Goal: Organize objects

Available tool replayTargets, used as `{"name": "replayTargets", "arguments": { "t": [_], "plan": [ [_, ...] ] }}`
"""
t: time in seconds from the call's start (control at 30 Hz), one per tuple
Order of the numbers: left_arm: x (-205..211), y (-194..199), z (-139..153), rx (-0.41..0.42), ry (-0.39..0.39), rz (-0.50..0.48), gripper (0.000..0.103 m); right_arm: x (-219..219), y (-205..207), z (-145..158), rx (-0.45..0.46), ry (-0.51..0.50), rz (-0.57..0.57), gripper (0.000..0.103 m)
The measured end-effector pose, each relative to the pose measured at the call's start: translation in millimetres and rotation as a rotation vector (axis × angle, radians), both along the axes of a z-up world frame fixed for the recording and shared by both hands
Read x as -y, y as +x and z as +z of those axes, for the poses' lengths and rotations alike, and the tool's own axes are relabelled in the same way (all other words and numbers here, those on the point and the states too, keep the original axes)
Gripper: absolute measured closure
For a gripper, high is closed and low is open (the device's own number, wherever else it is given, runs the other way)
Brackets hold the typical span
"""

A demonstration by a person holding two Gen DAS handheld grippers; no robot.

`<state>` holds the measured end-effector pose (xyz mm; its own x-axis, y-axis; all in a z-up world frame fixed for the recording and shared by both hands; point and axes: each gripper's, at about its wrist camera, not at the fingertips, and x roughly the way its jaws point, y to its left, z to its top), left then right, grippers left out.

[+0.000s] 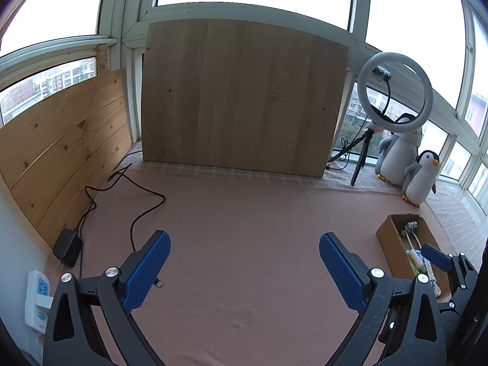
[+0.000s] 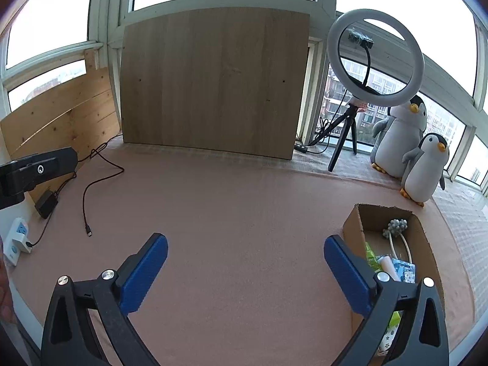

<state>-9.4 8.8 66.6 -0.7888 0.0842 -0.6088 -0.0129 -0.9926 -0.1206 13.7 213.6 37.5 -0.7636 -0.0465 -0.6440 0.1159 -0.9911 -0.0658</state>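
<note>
- Right wrist view: right gripper (image 2: 245,270) spread wide, empty — hovering beside the cardboard box (image 2: 353,225) at the bench's right edge, items (image 2: 396,267) already inside.
- Left gripper (image 1: 244,270) likewise wide, nothing held — bench cloth (image 1: 244,213) ahead holds only a cable (image 1: 146,204).

Left gripper (image 1: 244,244) spread wide with nothing between its blue pads, above pink cloth (image 1: 244,228), cardboard box (image 1: 393,238) of small items at right, right gripper (image 1: 439,257) partly over it, black cable (image 1: 137,207) at left.
</note>
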Motion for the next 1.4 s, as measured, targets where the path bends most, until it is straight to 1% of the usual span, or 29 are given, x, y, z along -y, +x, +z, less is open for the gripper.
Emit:
{"name": "replayTargets", "arguments": {
  "t": [0.1,0.17,0.3,0.4,0.7,0.9,1.03,1.4],
  "plan": [
    [-1.3,-1.7,-2.6,0.009,-0.006,-0.01,0.0,1.8,-1.3,-4.6,0.014,-0.004,0.004,0.002],
    [-2.7,-3.7,-8.0,0.051,-0.015,-0.022,0.0,2.8,-1.8,-6.9,0.021,-0.008,0.007,0.002],
    [-4.9,-2.0,-21.7,0.101,0.01,-0.054,0.0,3.7,-1.8,-9.4,0.029,-0.01,0.008,0.002],
    [-7.1,1.7,-29.1,0.113,0.019,-0.068,0.0,4.6,-1.7,-10.0,0.037,-0.012,0.008,0.002],
    [-6.6,2.6,-51.2,0.213,-0.044,0.009,0.0,10.3,1.6,-14.5,0.051,-0.004,0.007,0.002],
    [-0.2,6.7,-54.5,0.217,-0.031,0.016,0.0,10.7,4.8,-17.1,0.059,-0.001,0.001,0.002],
    [-1.3,9.7,-54.3,0.216,-0.05,0.019,0.0,11.7,6.7,-16.5,0.058,-0.001,0.002,0.002],
    [-3.7,14.5,-52.3,0.213,-0.058,0.012,0.0,15.2,10.1,-16.6,0.06,0.002,0.011,0.002]
  ]
}}
